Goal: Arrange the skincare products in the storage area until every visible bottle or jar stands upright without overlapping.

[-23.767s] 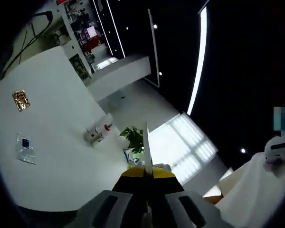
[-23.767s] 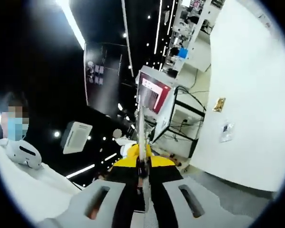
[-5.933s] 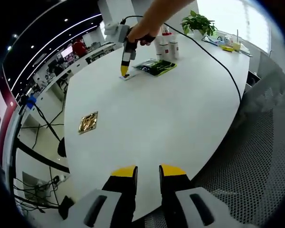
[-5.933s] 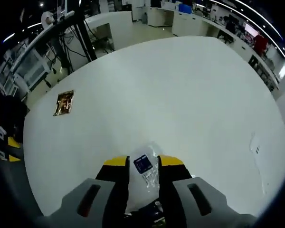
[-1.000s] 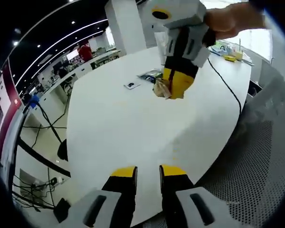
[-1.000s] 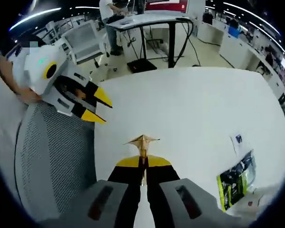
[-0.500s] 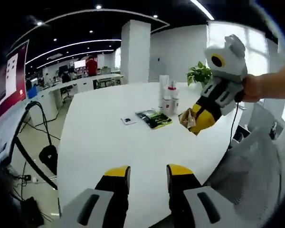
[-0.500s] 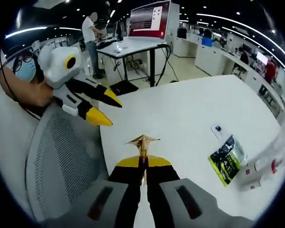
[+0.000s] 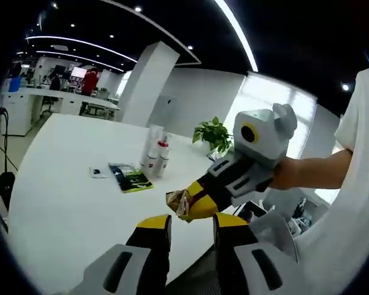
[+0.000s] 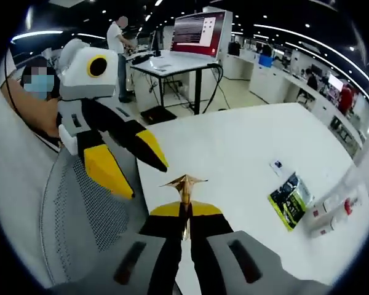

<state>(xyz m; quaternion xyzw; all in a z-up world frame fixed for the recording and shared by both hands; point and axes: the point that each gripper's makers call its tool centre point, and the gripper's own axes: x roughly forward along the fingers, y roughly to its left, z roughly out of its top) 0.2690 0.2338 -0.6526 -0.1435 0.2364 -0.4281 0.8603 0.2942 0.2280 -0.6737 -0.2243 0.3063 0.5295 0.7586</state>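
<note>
My right gripper (image 10: 184, 208) is shut on a crumpled gold sachet (image 10: 184, 182), held in the air above the near edge of the white table (image 10: 234, 153). In the left gripper view, that right gripper (image 9: 186, 210) comes in from the right with the gold sachet (image 9: 176, 203), just above my left gripper (image 9: 192, 222), which is open and empty. In the right gripper view, the left gripper (image 10: 147, 182) is open at the upper left. White bottles (image 9: 155, 150) with red caps stand far off on the table, next to a green packet (image 9: 130, 178). The bottles (image 10: 335, 215) lie at the right edge.
A small clear sachet (image 9: 97, 173) lies left of the green packet (image 10: 289, 200). The table's (image 9: 49, 196) far end carries a potted plant (image 9: 212, 132). A grey mesh chair (image 10: 92, 215) is under the left gripper. Behind it are desks, a red screen (image 10: 197, 27) and a standing person (image 10: 120, 37).
The two grippers have come closer together: the left one looms larger in the right gripper view. The left view has tilted up. The right gripper stays shut on the gold sachet.
</note>
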